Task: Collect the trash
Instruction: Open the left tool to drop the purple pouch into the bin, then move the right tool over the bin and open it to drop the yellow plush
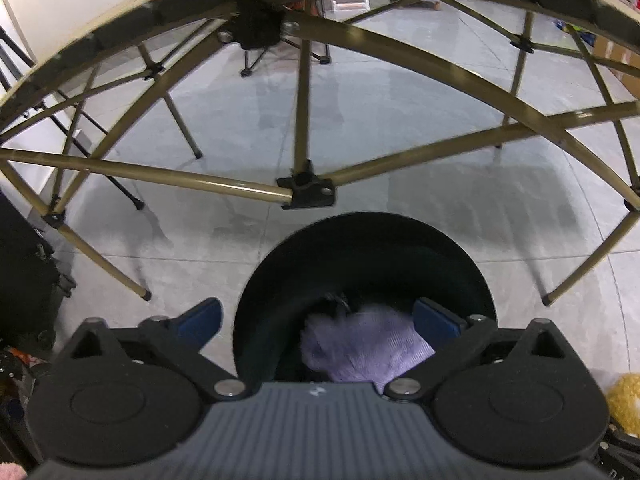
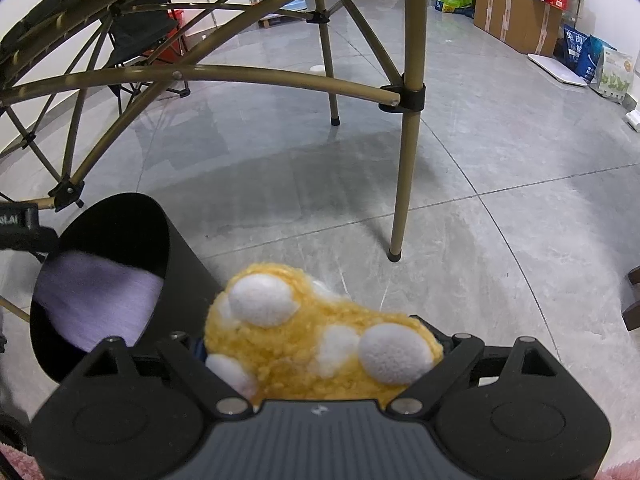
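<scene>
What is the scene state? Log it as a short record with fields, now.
left claw: open, above the bin mouth, holding nothing
right claw: shut on the yellow plush item, beside the bin
black bin: on the floor, near the table frame
bin contents: purple cloth
yellow plush item: fuzzy, with white patches, not yet in the bin
surroundings: folding table legs, grey tiled floor

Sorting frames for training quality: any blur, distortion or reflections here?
Left wrist view: purple cloth in the black bin is smeared; table frame bows strongly. Right wrist view: yellow plush is sharp; glossy floor shows soft reflections and shadows.
</scene>
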A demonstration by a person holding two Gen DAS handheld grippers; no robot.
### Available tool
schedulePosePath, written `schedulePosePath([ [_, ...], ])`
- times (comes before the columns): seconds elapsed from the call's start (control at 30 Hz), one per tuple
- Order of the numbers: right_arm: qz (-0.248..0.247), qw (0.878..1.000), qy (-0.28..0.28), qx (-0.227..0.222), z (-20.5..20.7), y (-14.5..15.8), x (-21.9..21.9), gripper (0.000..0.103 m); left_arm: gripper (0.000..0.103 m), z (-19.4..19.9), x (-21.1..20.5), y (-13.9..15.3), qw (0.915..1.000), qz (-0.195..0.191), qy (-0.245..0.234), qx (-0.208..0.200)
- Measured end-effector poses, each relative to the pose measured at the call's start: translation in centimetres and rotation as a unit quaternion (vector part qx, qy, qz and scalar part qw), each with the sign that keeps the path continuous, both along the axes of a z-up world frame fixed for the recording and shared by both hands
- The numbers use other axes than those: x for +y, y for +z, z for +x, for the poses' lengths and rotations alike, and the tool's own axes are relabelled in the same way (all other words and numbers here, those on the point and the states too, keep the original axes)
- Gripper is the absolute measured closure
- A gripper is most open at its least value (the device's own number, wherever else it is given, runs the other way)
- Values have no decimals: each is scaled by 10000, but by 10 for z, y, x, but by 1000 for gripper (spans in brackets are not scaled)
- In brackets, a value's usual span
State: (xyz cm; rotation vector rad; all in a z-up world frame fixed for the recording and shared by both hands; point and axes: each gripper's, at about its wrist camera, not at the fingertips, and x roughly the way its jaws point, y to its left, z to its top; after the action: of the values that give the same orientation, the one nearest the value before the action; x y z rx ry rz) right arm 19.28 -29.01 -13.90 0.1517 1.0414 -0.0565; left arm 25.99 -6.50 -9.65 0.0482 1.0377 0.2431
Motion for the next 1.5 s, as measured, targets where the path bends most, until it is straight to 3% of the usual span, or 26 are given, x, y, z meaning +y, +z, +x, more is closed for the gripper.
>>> schedulePosePath([
  [0.27, -17, 10000, 23, -13, -2, 1, 0, 12, 0, 2, 4, -4, 9997, -125, 60, 206],
  [0.93, -32, 9998, 160, -100, -7, 7, 4, 12, 0, -18, 17, 16, 9995, -314, -27, 49],
  [1.5, -201, 9963, 497, -672, -11, 46, 41, 12, 0, -42, 57, 37, 9983, -492, 207, -234],
])
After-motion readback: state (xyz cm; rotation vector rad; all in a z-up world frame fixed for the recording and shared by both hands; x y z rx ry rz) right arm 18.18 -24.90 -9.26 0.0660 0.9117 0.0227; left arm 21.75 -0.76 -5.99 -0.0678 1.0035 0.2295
